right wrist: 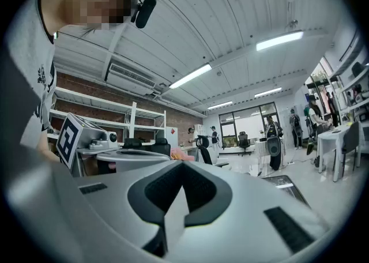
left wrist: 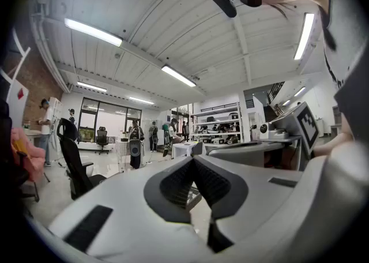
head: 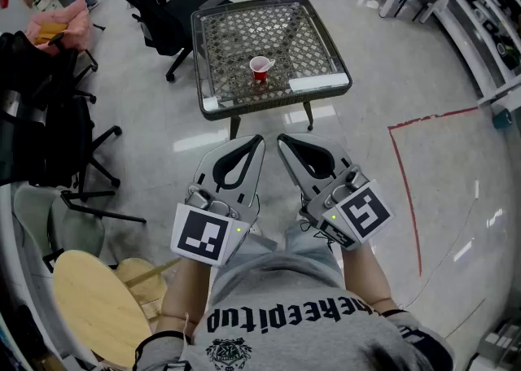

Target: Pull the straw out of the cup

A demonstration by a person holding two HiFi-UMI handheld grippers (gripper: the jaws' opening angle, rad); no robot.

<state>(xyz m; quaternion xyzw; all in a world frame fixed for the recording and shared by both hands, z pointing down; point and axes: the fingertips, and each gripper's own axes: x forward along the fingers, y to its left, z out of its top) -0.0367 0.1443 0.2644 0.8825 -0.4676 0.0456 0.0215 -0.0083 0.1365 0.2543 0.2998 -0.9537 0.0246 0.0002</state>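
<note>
The glass-topped wicker table (head: 236,40) stands at the far side of the floor. Well apart from it, near the person's body, the left gripper (head: 259,142) and right gripper (head: 282,141) sit side by side, each with jaws closed together on nothing. The red cup (head: 260,70) stands near the table's middle, with the pale straw (head: 269,61) leaning at its right rim.

Cup (head: 260,69) on table (head: 228,44), chair (head: 175,7) left

We see 1 red cup (head: 260,70) upright on the counter (head: 213,52), well beyond our left hand-held gripper (head: 259,143) and right hand-held gripper (head: 282,141); its straw is too small to tell.
</note>
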